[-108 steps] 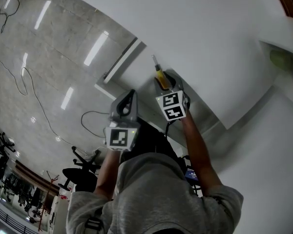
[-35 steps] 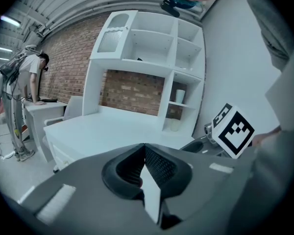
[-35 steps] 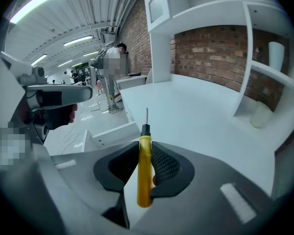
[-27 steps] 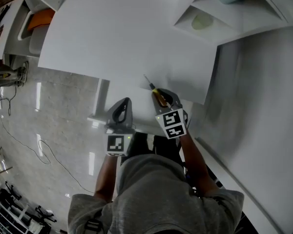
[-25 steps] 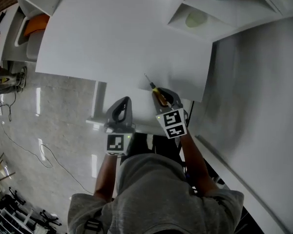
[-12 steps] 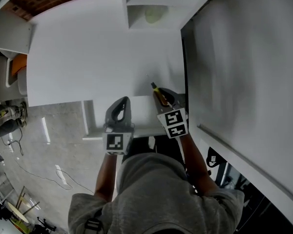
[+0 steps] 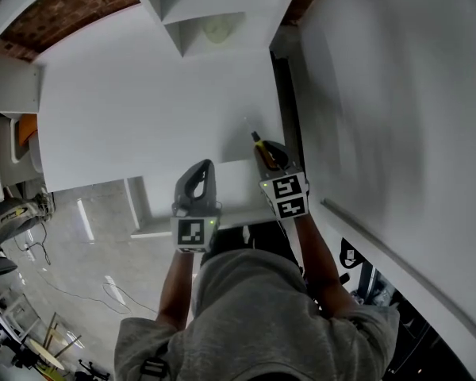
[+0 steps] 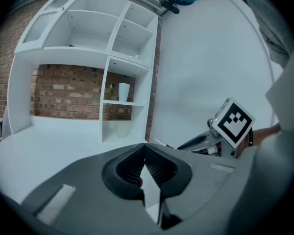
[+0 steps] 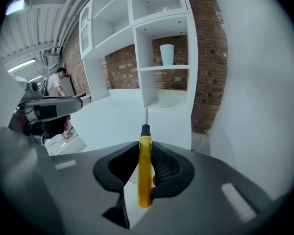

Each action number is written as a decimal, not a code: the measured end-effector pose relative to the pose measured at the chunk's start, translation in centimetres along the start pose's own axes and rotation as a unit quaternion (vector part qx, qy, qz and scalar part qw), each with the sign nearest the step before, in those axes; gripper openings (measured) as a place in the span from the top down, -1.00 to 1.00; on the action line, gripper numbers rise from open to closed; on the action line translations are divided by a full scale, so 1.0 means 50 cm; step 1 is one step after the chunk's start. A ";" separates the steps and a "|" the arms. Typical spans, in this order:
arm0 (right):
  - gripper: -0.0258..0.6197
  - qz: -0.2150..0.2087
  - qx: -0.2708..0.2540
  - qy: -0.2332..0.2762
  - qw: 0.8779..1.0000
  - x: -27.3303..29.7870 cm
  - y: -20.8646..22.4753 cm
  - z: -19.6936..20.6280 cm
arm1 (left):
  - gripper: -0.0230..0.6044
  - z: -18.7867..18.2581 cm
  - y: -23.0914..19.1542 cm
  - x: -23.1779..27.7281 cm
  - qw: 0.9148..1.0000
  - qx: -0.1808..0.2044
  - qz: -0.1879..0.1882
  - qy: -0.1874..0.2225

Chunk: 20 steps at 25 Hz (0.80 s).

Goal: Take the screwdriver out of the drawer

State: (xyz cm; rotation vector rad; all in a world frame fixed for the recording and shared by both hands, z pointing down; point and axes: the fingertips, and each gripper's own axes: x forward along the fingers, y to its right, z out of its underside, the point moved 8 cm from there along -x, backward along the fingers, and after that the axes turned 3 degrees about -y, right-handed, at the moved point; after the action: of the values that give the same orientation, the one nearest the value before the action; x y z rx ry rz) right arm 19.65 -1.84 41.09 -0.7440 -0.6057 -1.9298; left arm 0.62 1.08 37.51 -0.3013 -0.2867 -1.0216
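- Since the right gripper (image 9: 145,145) has its jaws clamped on the yellow handle of the screwdriver (image 9: 145,173), the tool is out in the air and not in any drawer. I cannot make out a drawer in these views.
- In the head view the screwdriver hangs just above the near edge of the white table (image 7: 143,94), toward its right end. Its dark collar and thin metal shaft point across the table at the white shelf unit (image 9: 161,38) that stands at the table's far side.
- The left gripper (image 8: 145,150) has its jaws pressed together on nothing. It is held just off the table's near edge, beside the right one.
- By my reading, the lifting-out step is done, and carrying the tool off or setting it down is in hand.
- The next move probably calls for a bare spot on the table. The handle should be lowered until it rests flat and the jaws then parted, minding that the round handle may roll toward the table's edge.
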 end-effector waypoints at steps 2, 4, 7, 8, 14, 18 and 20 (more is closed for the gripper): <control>0.67 0.000 0.007 -0.008 1.000 0.020 0.021 0.011 | 0.89 0.013 0.007 0.014 1.000 0.002 0.000 -0.006; 0.67 0.000 0.012 -0.015 1.000 0.042 0.039 0.021 | 0.89 0.023 0.012 0.029 1.000 0.001 -0.002 -0.015; 0.67 -0.005 0.018 -0.023 1.000 0.072 0.060 0.029 | 0.89 0.034 0.016 0.049 1.000 -0.005 -0.006 -0.026; 0.67 -0.007 0.019 -0.026 0.999 0.082 0.066 0.031 | 0.89 0.035 0.016 0.057 0.999 -0.008 -0.008 -0.030; 0.67 -0.013 0.022 -0.048 0.999 0.144 0.101 0.042 | 0.89 0.034 0.016 0.099 0.998 -0.032 -0.016 -0.045; 0.67 -0.018 0.023 -0.060 0.998 0.176 0.114 0.047 | 0.89 0.042 0.012 0.114 0.998 -0.033 -0.020 -0.047; 0.67 -0.020 0.024 -0.064 0.997 0.187 0.120 0.049 | 0.89 0.044 0.013 0.119 0.998 -0.038 -0.022 -0.051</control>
State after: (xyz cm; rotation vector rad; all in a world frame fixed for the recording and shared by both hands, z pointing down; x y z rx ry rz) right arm 22.20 -8.32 50.08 -0.8358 -0.7474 -1.9072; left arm 3.91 -2.45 41.69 -0.4191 -0.3479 -1.0643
